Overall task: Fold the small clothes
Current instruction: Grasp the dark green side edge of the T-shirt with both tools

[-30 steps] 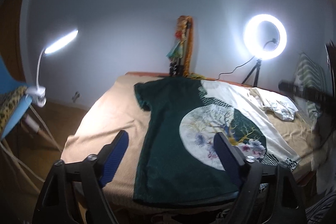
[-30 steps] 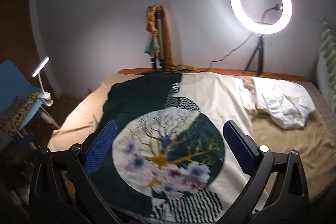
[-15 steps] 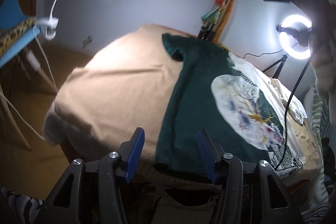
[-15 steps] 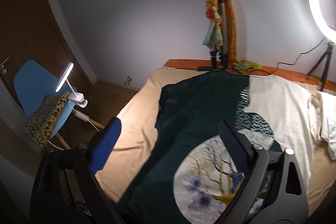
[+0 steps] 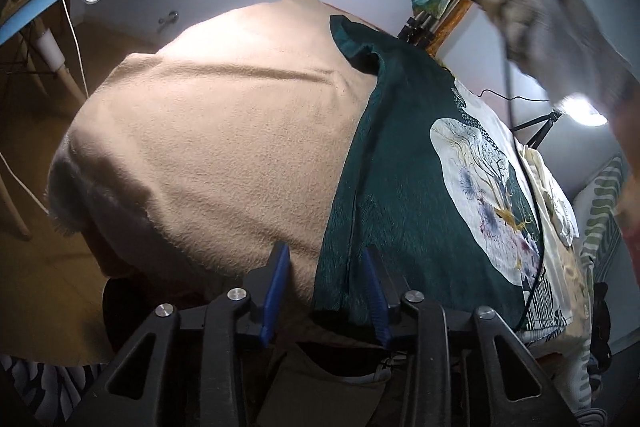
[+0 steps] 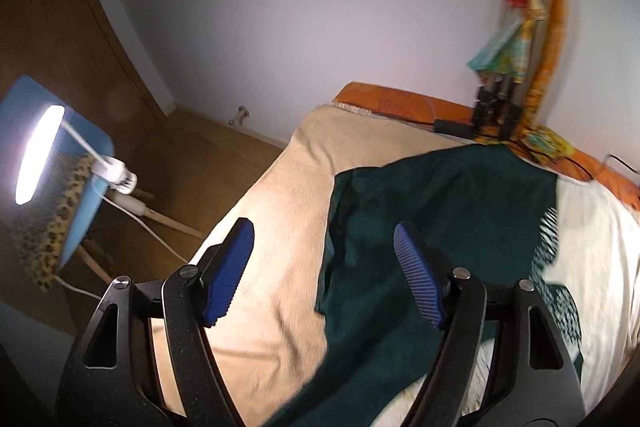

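The green and cream T-shirt (image 5: 404, 163) lies flat on the tan blanket (image 5: 224, 131) covering the bed. The left gripper (image 5: 326, 293), jaws just narrowing, brackets its near green hem corner. The right gripper (image 6: 324, 267), jaws closing but wide, hovers over the green sleeve (image 6: 360, 211).

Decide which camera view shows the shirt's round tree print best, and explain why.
The left wrist view: the round tree print on the shirt appears nearly whole. The right wrist view shows mostly the green sleeve side, the print cut off.
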`<state>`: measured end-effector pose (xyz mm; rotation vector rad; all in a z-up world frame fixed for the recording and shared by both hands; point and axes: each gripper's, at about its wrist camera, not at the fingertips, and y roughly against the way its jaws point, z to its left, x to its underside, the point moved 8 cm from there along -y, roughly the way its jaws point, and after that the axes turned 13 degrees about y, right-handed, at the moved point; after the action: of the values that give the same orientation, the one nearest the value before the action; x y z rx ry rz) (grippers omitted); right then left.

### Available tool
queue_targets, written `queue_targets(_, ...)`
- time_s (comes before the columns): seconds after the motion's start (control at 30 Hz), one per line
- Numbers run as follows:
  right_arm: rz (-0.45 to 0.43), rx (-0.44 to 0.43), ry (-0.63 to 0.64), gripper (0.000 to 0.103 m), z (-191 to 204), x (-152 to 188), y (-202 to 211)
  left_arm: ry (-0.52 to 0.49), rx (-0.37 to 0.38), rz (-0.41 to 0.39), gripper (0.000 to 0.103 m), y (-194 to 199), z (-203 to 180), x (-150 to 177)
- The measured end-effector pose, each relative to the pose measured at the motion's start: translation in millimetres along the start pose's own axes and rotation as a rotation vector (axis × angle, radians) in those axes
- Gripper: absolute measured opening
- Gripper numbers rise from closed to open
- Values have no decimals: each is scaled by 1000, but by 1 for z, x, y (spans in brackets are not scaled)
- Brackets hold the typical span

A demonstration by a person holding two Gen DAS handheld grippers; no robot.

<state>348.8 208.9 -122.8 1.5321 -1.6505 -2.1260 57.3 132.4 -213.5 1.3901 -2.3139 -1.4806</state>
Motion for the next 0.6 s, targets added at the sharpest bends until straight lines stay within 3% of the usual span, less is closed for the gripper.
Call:
queue_targets(0.3, 141, 34, 55, 64, 4, -20, -120, -17, 21, 12, 4, -6, 0, -1)
queue_targets(0.6, 247, 133, 87, 50, -16, -17, -186, -2, 64, 17, 0, -10, -3, -4)
